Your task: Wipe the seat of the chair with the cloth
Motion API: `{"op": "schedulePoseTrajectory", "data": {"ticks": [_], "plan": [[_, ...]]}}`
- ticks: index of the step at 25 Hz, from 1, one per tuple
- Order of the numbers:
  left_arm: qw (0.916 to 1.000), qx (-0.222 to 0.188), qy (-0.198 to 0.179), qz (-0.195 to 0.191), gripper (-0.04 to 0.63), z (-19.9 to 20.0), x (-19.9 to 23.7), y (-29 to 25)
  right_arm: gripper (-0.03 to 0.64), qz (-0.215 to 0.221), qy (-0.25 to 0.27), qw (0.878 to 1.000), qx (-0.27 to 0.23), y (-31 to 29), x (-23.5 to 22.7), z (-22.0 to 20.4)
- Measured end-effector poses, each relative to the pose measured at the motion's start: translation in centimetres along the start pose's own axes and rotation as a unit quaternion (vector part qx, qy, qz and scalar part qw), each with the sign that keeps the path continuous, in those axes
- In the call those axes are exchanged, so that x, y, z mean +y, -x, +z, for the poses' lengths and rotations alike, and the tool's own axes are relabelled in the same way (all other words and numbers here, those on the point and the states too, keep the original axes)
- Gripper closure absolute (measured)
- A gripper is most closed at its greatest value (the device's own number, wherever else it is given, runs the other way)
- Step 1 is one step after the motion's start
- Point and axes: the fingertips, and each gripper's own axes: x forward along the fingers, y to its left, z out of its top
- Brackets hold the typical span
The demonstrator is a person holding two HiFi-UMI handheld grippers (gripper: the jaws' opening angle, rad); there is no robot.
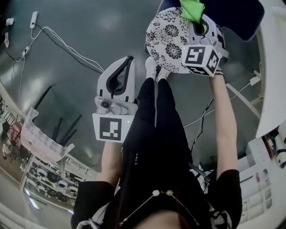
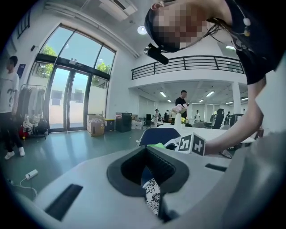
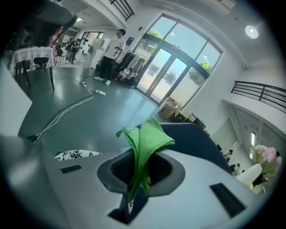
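We stand with our shoes [image 1: 156,69] right at the near edge of the round, flower-patterned seat [image 1: 167,38]. At its far edge rises the dark blue backrest [image 1: 223,13], and to the right the white table [image 1: 272,67] runs near the chair, so that side is tight. To the left the grey floor [image 1: 80,27] lies wide open, crossed only by a thin white cable [image 1: 67,47] that runs well apart from the seat.

The right gripper [image 1: 199,22] hangs over the far right part of the seat, near the backrest. Its jaws are pinched tight on the green cloth [image 1: 192,9], which bunches up out of the jaw tips and also trails down between the pads. We cannot tell whether the cloth touches the seat.

The left gripper [image 1: 128,60] is out over bare floor, left of our legs and beside the seat's near left edge. Its jaws are drawn together with only a thin slit between the pads, and they hold nothing.
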Motion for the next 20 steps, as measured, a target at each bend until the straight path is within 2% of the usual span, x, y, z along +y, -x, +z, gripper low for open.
{"op": "schedulePoseTrajectory", "data": {"ticks": [4,7,10,14,20], "plan": [[0.9999,-0.004,-0.012,-0.01,0.591,-2.9,0.6,-2.6,0.565,0.049,0.064,0.997,0.014,-5.3,4.0,-2.7],[0.9996,-0.008,-0.024,-0.008,0.591,-4.0,1.1,-4.1,0.565,0.104,0.13,0.985,0.052,-7.7,7.4,-5.2],[0.9997,-0.006,-0.023,-0.007,0.591,-5.2,1.2,-4.8,0.565,0.125,0.18,0.973,0.079,-9.3,9.9,-8.1],[0.9997,0.013,-0.018,-0.009,0.591,-7.3,1.1,-4.9,0.565,0.123,0.202,0.968,0.089,-11.4,11.5,-10.6],[0.9994,0.028,-0.018,-0.007,0.591,-8.5,1.4,-4.8,0.565,0.118,0.196,0.969,0.095,-13.2,12.2,-11.6]]}}
